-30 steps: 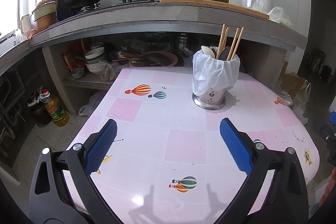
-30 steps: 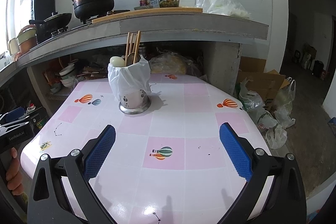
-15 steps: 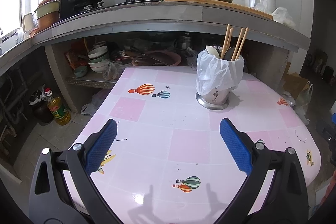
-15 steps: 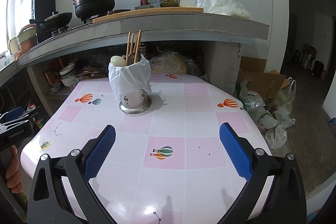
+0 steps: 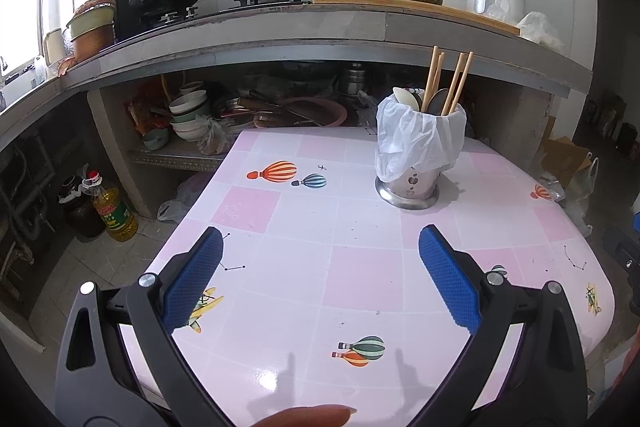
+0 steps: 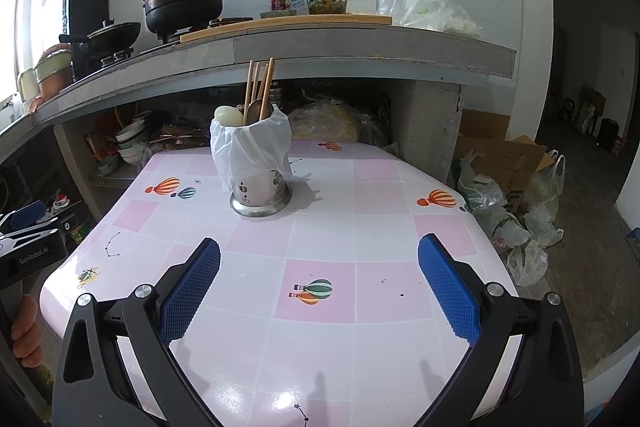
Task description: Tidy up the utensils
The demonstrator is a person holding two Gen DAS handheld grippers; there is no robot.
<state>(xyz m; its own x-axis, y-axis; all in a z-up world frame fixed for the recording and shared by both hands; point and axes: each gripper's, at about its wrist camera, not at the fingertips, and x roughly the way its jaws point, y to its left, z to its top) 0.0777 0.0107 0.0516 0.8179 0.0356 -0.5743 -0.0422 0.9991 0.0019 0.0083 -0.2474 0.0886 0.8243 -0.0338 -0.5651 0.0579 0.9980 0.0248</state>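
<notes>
Two grippers hang over the near edge of the table [image 5: 360, 279], each spread wide with nothing between its blue pads. The left gripper [image 5: 320, 275] sits toward the table's near left corner, the right gripper [image 6: 319, 279] toward its near right.

The steel utensil holder [image 5: 408, 187] stands upright near the far edge of the table, well apart from both grippers. A white plastic bag [image 5: 420, 141] is draped over its rim and hides most of its wall; only the flared base and a band with cut-outs show. Four wooden chopsticks [image 5: 448, 83] lean out of the top, with a pale spoon [image 5: 404, 97] and a darker spoon bowl [image 5: 438, 103] beside them. Their lower ends are hidden inside, so what else the holder contains cannot be told.

In the right wrist view the left gripper's body is cut off at the left edge, with fingers [image 6: 25, 331] of the hand holding it just visible below. A fingertip [image 5: 308, 415] intrudes at the bottom of the left wrist view.
</notes>
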